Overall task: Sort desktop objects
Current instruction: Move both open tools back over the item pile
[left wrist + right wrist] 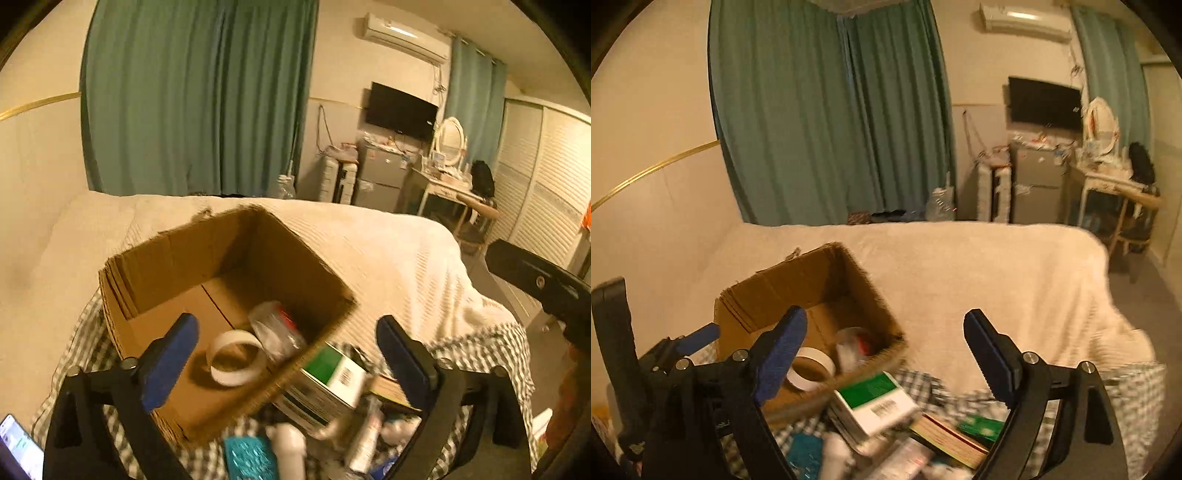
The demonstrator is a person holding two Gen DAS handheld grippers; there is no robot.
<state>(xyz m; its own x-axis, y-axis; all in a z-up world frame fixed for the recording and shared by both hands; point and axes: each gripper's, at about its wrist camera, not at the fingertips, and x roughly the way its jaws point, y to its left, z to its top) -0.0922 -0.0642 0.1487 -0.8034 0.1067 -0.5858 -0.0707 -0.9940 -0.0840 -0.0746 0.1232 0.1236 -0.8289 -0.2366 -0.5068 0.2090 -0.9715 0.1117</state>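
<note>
An open cardboard box (155, 258) (768, 295) sits on a bed. Inside lie a white tape roll (236, 356) (809, 371) and a clear plastic item with red (277, 328) (853, 345). My left gripper (286, 345) is open and empty above the box's near right corner. My right gripper (886, 343) is open and empty to the right of the box. A green and white box (328, 380) (875, 400) leans on a pile of small items. The pile holds a book (945, 439), a teal item (251, 458) and a white bottle (290, 450).
A checked cloth (491, 350) (1126, 387) lies under the pile, on a white blanket (388, 251) (979, 266). The left gripper's body (635, 369) shows at the right wrist view's left edge. The right gripper's body (543, 284) shows at the left wrist view's right. A phone (18, 450) lies at the lower left.
</note>
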